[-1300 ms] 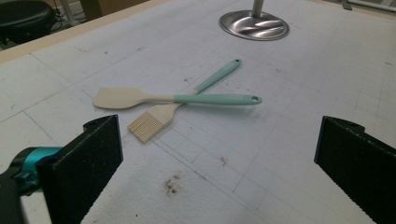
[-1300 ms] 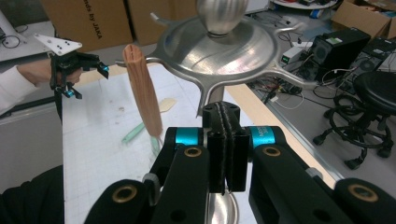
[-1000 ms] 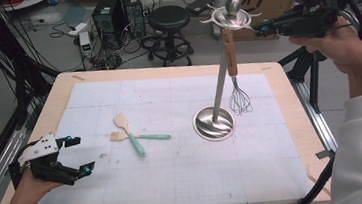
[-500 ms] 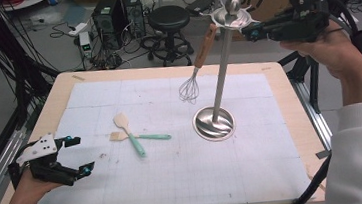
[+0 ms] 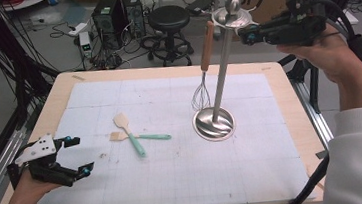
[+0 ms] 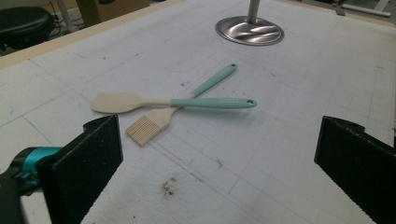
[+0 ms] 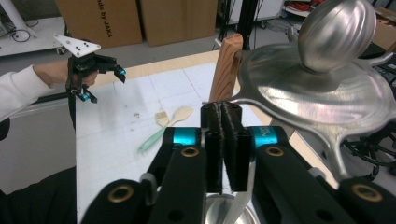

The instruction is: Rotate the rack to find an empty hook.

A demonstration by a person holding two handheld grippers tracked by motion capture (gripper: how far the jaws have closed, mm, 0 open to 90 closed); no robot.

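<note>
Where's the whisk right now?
In the high view the whisk hangs from a hook at the top of the steel stand, on the stand's left, wires just above the table.

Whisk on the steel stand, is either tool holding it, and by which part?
Neither. The whisk hangs by its handle end from the stand. The right tool is shut on nothing; the left tool is open and empty.

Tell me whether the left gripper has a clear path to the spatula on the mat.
Probably yes. The left gripper is open, low over the mat, and the spatula lies straight ahead between its jaws; nothing stands between, though the pastry brush crosses under it.
</note>
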